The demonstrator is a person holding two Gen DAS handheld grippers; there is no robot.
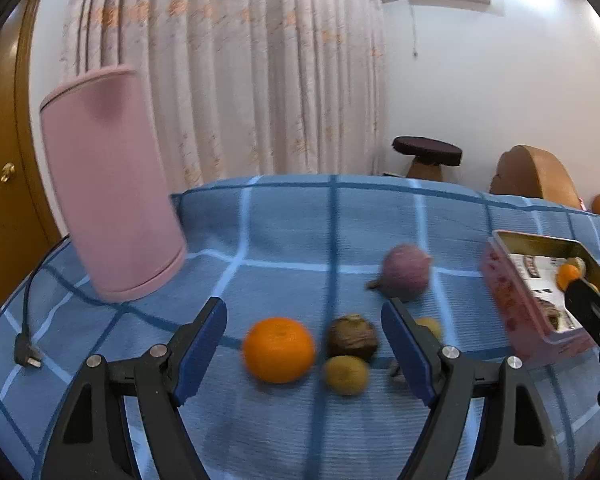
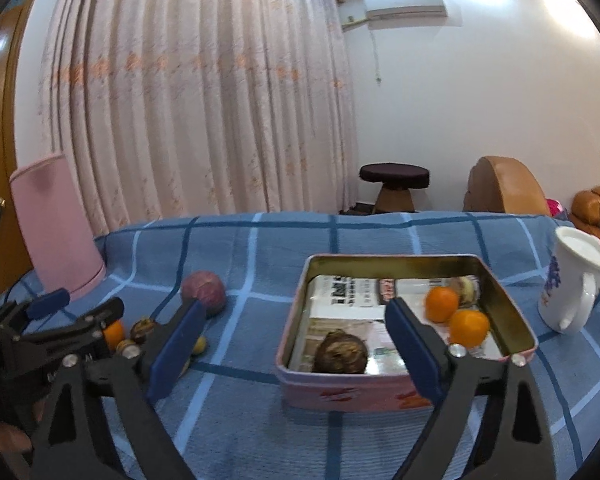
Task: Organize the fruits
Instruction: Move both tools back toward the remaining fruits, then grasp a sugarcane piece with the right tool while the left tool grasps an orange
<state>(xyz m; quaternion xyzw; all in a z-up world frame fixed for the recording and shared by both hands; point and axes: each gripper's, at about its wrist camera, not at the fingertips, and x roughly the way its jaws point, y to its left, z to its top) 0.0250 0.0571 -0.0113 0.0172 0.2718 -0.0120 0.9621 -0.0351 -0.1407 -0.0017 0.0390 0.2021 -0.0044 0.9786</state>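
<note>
At the far left we see a black plug (image 1: 28, 354) lying on the blue checked cloth (image 1: 284, 216), and beside it a tall pink cylinder (image 1: 112, 184) standing at the cloth's left edge. Our left gripper (image 1: 304, 346) hangs over the loose fruit with its blue pads spread wide and nothing between them. Under it lie an orange (image 1: 279, 350), then a dark brown fruit (image 1: 352, 338) touching a yellow-green fruit (image 1: 346, 374) just nearer to us. A small yellowish fruit (image 1: 430, 326) peeks out behind the right finger, and a purple round fruit (image 1: 406, 272) sits farther back.

To the right stands the pink tin box (image 2: 500, 284), lined with printed paper. Our right gripper (image 2: 294, 344) is released too, its fingers wide apart in front of the box's near wall and gripping nothing. Inside the box a brown fruit (image 2: 342, 354) rests at the near wall, while two small oranges (image 2: 442, 304) (image 2: 469, 328) sit side by side at the right, with a pale fruit (image 2: 469, 289) behind them. At the far right a white jug (image 2: 572, 284) with blue print stands on the cloth, apart from the box.
</note>
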